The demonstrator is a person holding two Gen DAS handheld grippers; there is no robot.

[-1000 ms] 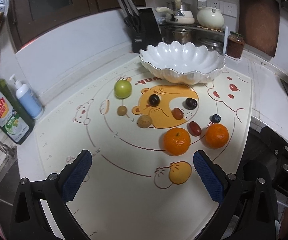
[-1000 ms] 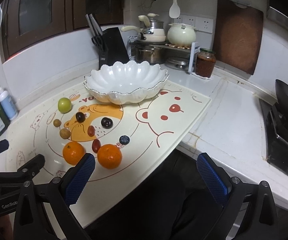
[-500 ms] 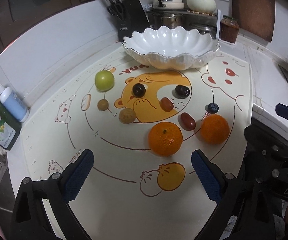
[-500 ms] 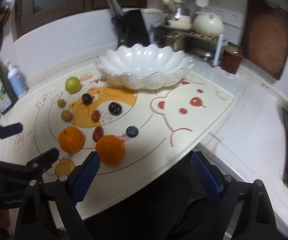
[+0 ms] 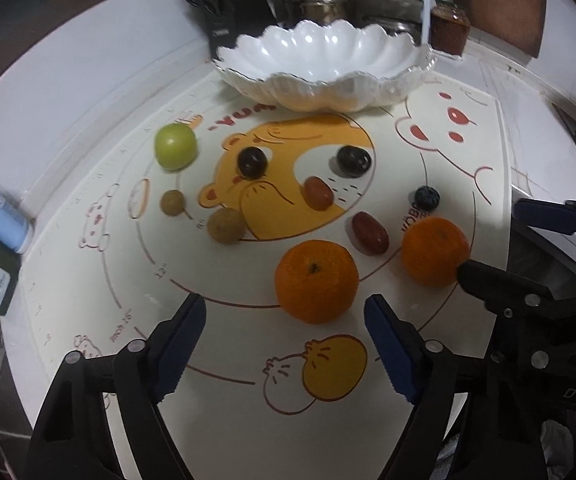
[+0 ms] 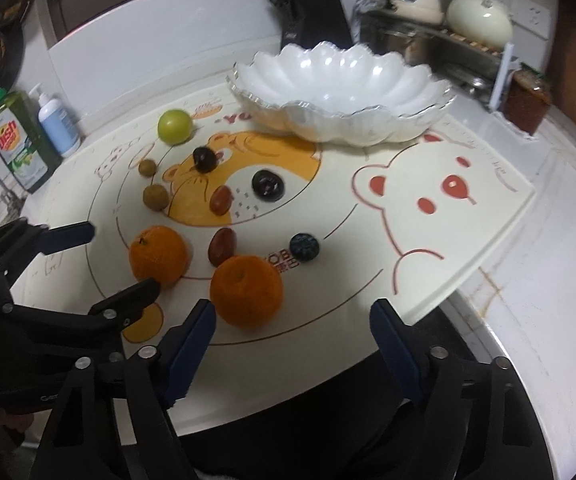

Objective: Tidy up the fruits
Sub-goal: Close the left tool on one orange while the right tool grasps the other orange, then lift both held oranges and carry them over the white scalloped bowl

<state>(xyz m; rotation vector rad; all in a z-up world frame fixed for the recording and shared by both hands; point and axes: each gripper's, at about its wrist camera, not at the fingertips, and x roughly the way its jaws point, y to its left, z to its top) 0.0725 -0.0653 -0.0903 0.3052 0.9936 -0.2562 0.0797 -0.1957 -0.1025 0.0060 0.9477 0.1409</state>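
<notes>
Both tongs closing in on the two oranges

On the worktop, the scalloped white ceramic bowl [image 5: 324, 68] at 12 o'clock is empty. Left tongs [image 5: 285, 344] and right tongs [image 6: 294, 340], just narrowing, grasp nothing; each round orange tangerine [image 5: 316, 282] [image 6: 246, 296] lies just ahead on the cartoon-printed mat [image 5: 448, 152]. Next: straddle, clench, lift.

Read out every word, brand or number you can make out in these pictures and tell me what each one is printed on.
"YU", red letters cut off by the bowl, on the mat.
"12"" and "16"", ring marks on the mat.
"dish", on the green soap bottle.
"DAS", cut off, on the right gripper.
"Ge", cut off, on the left gripper.
Knife block label and the mat's lettering by the blueberry: too blurred to read.
</notes>
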